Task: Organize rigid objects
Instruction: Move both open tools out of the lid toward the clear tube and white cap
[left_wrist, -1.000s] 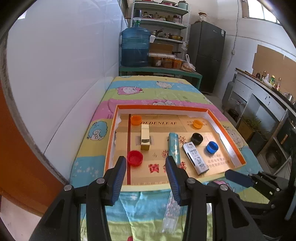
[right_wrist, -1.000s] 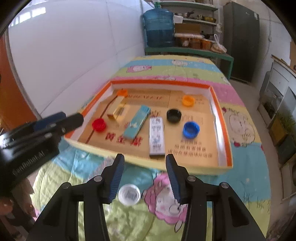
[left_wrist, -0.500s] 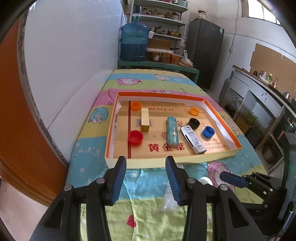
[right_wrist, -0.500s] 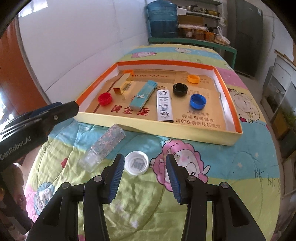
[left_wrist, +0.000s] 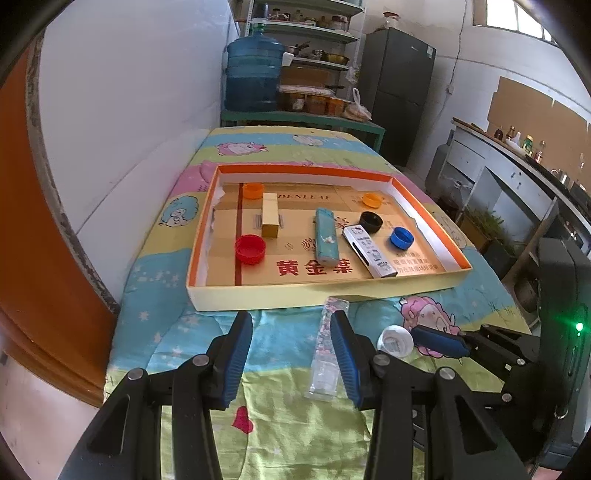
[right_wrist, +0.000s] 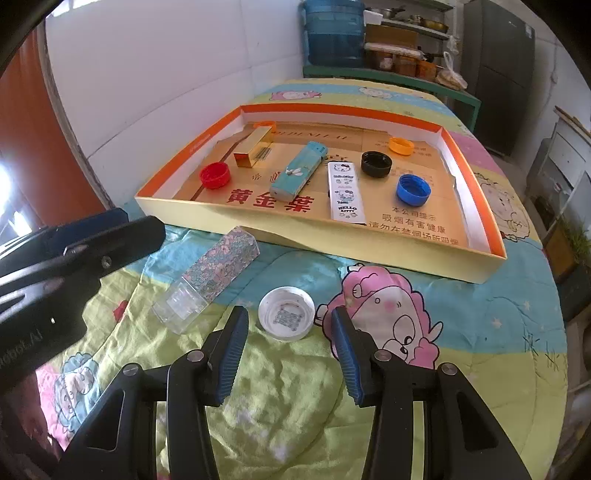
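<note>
Both the left gripper (left_wrist: 291, 354) and the right gripper (right_wrist: 290, 350) are held partly open, and nothing is gripped. The clear plastic floral-patterned rectangular box (right_wrist: 210, 277) and the white round plastic cap (right_wrist: 286, 314) lie on the cartoon-print bedspread (right_wrist: 480, 314), just outside the shallow orange-rimmed cardboard tray (right_wrist: 369, 247). Each gripper should be centred over its item before closing. The box's contents cannot be made out.

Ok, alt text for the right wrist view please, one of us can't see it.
Open right gripper hovers at a white cap lying on a cartoon bedspread, beside a clear floral box. Behind, a shallow orange-rimmed tray holds coloured caps and small boxes; the left gripper enters from the left.
</note>
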